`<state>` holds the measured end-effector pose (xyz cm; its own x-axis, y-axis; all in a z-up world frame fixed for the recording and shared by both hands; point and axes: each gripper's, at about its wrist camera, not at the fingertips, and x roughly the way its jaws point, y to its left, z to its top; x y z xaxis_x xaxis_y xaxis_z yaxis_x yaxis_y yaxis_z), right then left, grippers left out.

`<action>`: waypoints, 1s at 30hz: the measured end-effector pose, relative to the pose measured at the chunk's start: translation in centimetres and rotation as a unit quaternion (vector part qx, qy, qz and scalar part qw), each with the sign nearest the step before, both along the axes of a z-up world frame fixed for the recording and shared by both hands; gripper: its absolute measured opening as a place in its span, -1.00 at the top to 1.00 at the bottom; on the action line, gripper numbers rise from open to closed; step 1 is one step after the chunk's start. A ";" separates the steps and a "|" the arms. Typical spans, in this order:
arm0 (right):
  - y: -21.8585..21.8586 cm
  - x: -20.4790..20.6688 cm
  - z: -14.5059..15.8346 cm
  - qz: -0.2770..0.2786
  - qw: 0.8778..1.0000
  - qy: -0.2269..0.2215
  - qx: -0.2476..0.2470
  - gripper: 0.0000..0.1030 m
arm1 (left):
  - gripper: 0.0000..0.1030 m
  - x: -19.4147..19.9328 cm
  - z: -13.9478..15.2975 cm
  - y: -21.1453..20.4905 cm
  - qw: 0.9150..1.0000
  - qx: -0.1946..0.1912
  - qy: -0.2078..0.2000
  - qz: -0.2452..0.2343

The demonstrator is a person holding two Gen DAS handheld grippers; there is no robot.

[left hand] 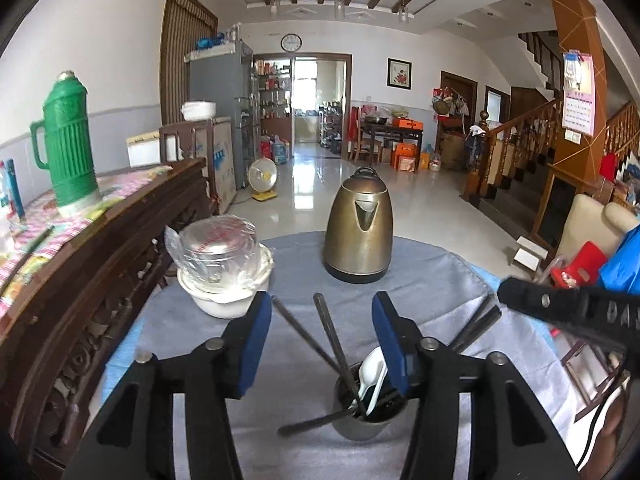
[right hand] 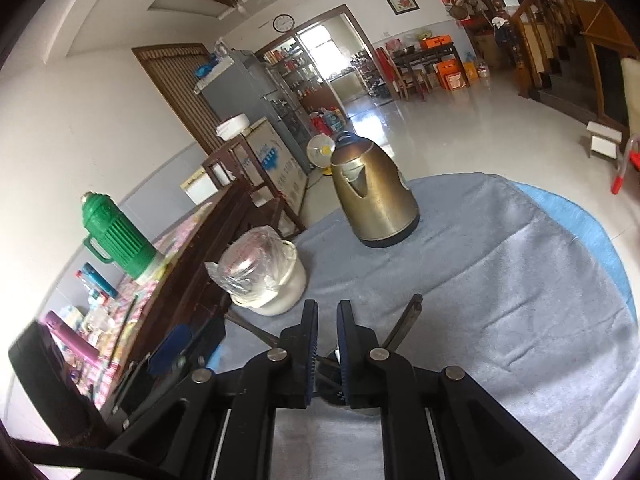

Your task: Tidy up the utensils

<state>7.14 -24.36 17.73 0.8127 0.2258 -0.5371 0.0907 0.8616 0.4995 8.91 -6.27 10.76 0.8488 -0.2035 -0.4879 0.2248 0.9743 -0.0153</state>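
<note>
Grey-clothed worktop (left hand: 420, 276): utensil cup (left hand: 366, 412) near front edge, holding chopsticks (left hand: 334, 334) and white spoon (left hand: 374, 372) upright, tidy. Left gripper (left hand: 320, 344) fingers released, straddling the cup. Right gripper (right hand: 327, 344) fingers nearly clenched, nothing visibly held. Kettle (left hand: 358, 228) and covered bowl (left hand: 224, 268) stand behind; free cloth to the right.

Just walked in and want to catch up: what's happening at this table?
A person with a gripper in each hand is sorting utensils into a dark cup on the grey cloth. Chopsticks and a white spoon already stand in it. The left gripper is open above the cup; the right gripper is nearly closed.
</note>
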 end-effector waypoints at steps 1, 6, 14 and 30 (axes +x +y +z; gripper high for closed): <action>-0.2 -0.1 0.0 0.000 1.000 -0.002 0.008 0.73 | -0.21 -0.5 0.1 0.1 1.000 0.008 -0.003 0.005; -0.9 -0.8 0.1 -0.007 0.999 -0.013 0.035 0.72 | -0.42 -2.9 0.3 0.7 0.999 0.023 -0.013 0.019; -1.0 -3.3 -0.6 -0.012 0.999 -0.008 0.037 0.72 | -0.47 -6.0 0.0 1.0 0.997 0.058 -0.018 0.038; -0.1 -10.5 -5.0 -0.021 0.998 0.020 -0.058 0.72 | -0.78 -11.2 -2.6 2.4 0.996 0.076 0.027 0.025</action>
